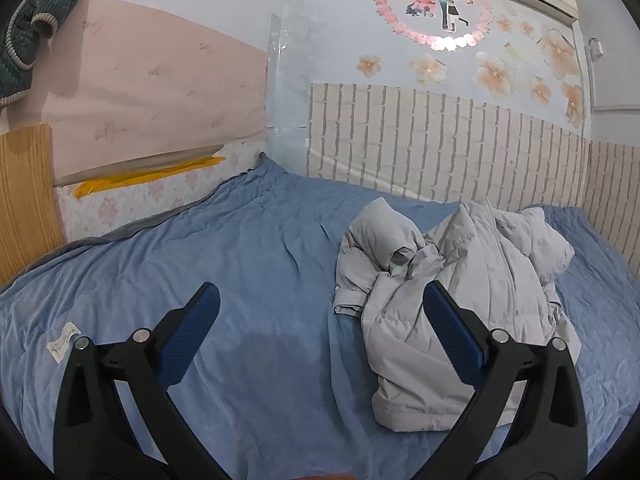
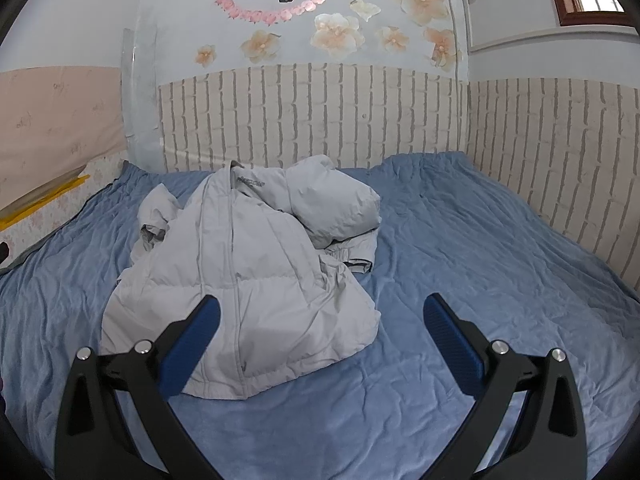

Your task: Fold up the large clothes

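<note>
A light grey padded jacket [image 1: 448, 280] lies crumpled in a heap on the blue bed sheet [image 1: 240, 260]. It also shows in the right wrist view [image 2: 248, 280], left of centre on the sheet [image 2: 460, 240]. My left gripper [image 1: 320, 296] is open and empty, held above the sheet with the jacket at its right finger. My right gripper [image 2: 320, 308] is open and empty, held above the jacket's near hem, with its left finger over the fabric.
The bed is bounded by a brick-pattern padded wall [image 1: 440, 140] at the back and right [image 2: 560, 160]. A wooden board [image 1: 24, 200] and a floral mattress edge [image 1: 140, 196] lie at the left. A white label [image 1: 62, 340] sits on the sheet.
</note>
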{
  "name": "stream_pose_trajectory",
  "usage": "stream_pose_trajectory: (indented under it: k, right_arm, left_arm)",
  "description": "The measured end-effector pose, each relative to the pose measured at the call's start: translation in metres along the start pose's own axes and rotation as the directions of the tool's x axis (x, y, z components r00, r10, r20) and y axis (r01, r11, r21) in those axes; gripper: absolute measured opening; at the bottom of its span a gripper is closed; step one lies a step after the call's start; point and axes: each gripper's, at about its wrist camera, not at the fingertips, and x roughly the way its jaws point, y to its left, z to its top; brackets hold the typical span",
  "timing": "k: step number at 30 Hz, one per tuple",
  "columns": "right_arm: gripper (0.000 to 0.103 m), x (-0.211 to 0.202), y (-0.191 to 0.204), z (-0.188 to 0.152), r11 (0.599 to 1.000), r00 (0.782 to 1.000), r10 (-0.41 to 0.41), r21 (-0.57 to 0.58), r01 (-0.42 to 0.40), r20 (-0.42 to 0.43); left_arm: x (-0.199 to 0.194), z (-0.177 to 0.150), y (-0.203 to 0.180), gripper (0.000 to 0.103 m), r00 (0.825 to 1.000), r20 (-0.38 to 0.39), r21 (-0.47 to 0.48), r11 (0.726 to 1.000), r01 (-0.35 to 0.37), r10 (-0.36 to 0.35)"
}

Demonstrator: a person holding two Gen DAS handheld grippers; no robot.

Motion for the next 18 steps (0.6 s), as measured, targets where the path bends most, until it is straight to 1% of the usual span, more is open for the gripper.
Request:
stream_pose_trajectory:
  k: [12, 18]
  right_arm:
    - [0.101, 0.0001, -0.0004, -0.0011, 1.000, 1.000, -0.008, 0.006, 0.008, 0.004]
    - [0.101, 0.0018, -0.0035, -0.0020, 1.000, 1.000, -0.011, 0.007, 0.011, 0.000]
  left_arm:
    - [-0.0009, -0.0001, 0.0030, 0.100, 1.000, 0.000, -0.006, 1.000, -0.007, 0.007]
    - [0.0014, 0.0001, 0.0067, 0.100, 1.000, -0.014, -0.016, 1.000, -0.010, 0.010]
